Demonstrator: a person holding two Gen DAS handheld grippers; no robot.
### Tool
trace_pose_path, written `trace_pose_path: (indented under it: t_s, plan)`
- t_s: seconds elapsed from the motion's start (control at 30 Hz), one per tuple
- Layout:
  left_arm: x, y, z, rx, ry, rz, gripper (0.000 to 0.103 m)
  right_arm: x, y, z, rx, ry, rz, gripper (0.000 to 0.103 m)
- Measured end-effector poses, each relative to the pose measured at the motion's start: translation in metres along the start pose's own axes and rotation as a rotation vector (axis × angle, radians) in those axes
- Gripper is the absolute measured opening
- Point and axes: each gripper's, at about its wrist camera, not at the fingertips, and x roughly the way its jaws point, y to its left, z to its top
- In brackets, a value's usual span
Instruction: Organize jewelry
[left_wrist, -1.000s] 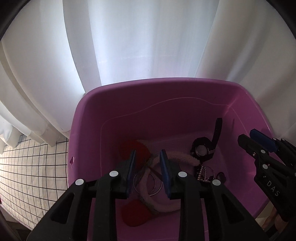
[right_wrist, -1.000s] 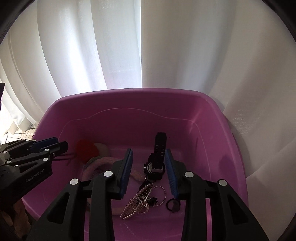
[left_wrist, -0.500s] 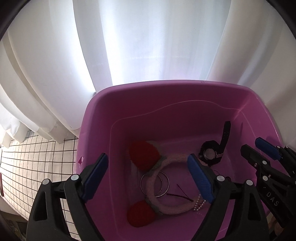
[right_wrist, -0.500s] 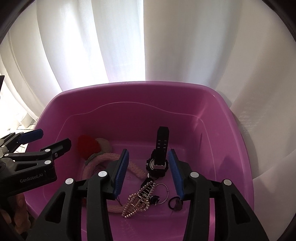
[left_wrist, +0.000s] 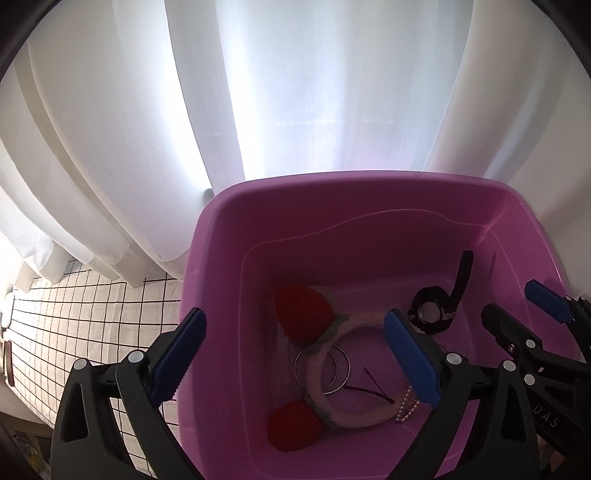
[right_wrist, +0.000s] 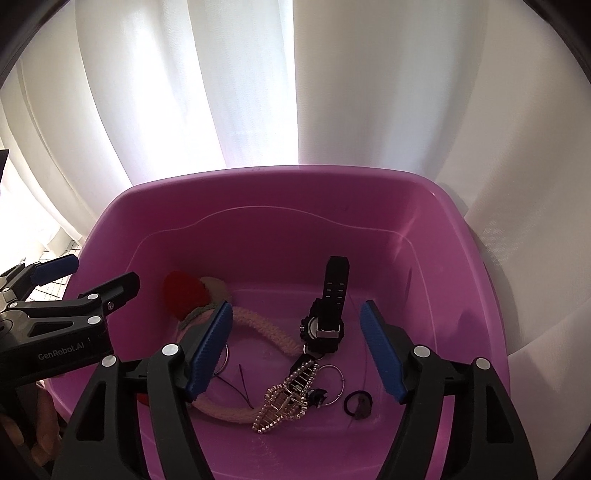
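A purple tub holds the jewelry. Inside lie a pink headband with red pom-poms, a black watch, a silver hoop, a pearl hair clip and a small dark ring. My left gripper is open and empty above the tub's left side. My right gripper is open and empty above the watch and clip. Each gripper shows at the edge of the other's view.
White curtains hang right behind the tub. A white cloth with a black grid lies left of the tub. The tub's walls rise around the items.
Both grippers have opened wide and pulled back upward from the tub. The silver hoop that was between the left fingers now lies on the headband.
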Motion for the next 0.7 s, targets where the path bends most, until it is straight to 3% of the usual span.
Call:
trace_pose_path:
  t_s: [0.7]
  plan:
    - [-0.0064, 0.0081, 0.0010, -0.008, 0.001, 0.013, 0.095, -0.0017, 0.0058, 0.0006, -0.005, -0.007, 0.006, 0.070]
